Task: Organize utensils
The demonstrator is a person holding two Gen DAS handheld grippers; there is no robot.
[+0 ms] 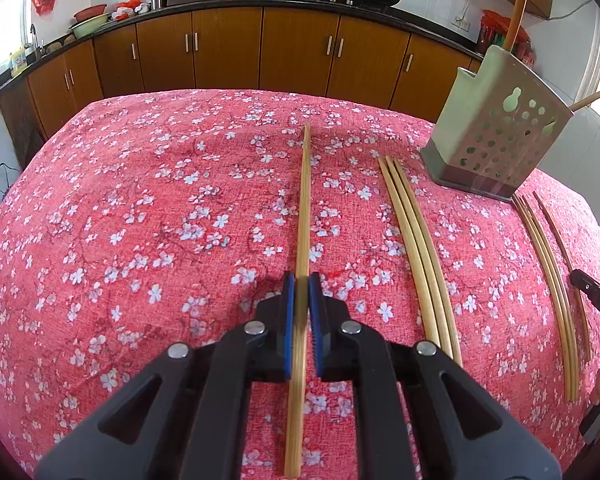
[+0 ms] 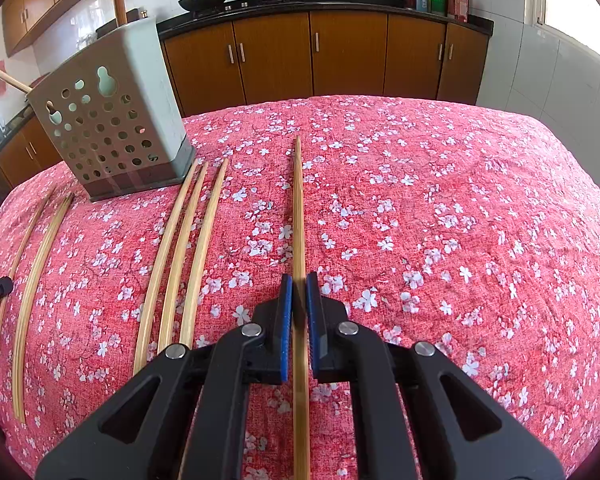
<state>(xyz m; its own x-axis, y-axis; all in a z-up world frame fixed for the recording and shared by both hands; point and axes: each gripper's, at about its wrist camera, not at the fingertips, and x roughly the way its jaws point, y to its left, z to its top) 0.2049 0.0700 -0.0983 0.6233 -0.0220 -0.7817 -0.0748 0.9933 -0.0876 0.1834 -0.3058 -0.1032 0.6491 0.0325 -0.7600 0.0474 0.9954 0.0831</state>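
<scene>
My left gripper (image 1: pixel 302 280) is shut on a bamboo chopstick (image 1: pixel 303 216) that points away over the red floral tablecloth. My right gripper (image 2: pixel 299 280) is shut on another bamboo chopstick (image 2: pixel 298 216) in the same way. A grey-green perforated utensil holder (image 1: pixel 496 132) stands at the far right in the left wrist view and at the far left in the right wrist view (image 2: pixel 112 120), with wooden handles sticking out of it. Loose chopsticks (image 1: pixel 420 248) lie on the cloth in front of the holder; they also show in the right wrist view (image 2: pixel 180 256).
More chopsticks (image 1: pixel 552 292) lie at the right in the left wrist view and at the left in the right wrist view (image 2: pixel 36 288). Brown kitchen cabinets (image 1: pixel 228 48) with woks on the counter stand behind the table (image 2: pixel 460 208).
</scene>
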